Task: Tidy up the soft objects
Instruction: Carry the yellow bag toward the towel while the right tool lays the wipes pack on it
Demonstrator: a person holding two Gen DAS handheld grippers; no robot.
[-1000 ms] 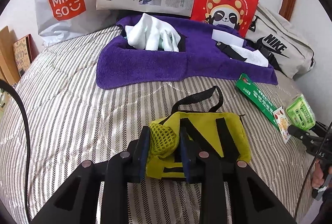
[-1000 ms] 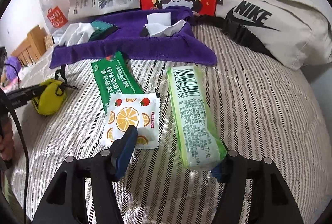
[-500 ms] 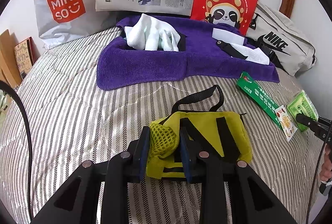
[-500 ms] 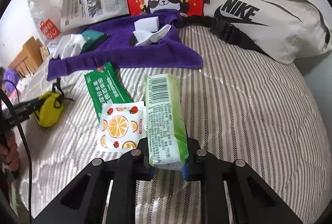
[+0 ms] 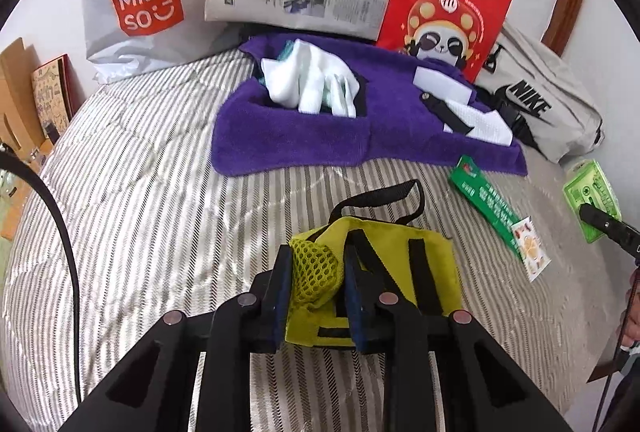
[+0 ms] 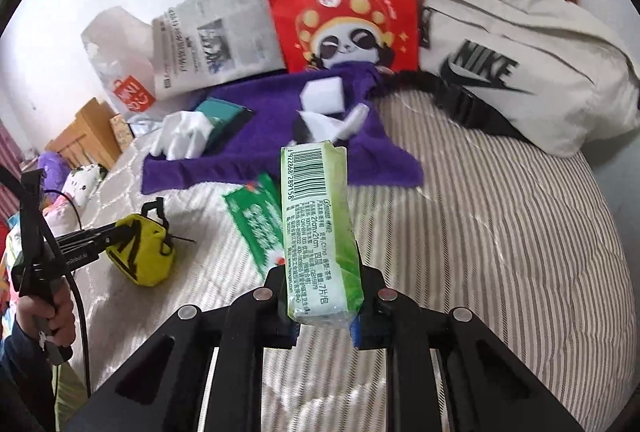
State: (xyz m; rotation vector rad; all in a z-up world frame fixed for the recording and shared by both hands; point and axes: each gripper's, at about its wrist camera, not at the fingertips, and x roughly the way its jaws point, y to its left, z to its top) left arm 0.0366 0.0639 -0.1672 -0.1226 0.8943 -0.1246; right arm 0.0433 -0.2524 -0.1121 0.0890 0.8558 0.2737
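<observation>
Left gripper [image 5: 314, 282] and right gripper [image 6: 325, 316] both clamped; wrists apparently tilted down.

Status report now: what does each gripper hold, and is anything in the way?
Left gripper shut on yellow pouch. Right gripper shut on green tissue pack, held above the bed. Nothing in the way.

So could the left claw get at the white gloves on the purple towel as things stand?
Probably not yet: the left claw is shut on the yellow pouch. Otherwise bare striped bedding lies between it and the white gloves on the purple towel.
</observation>
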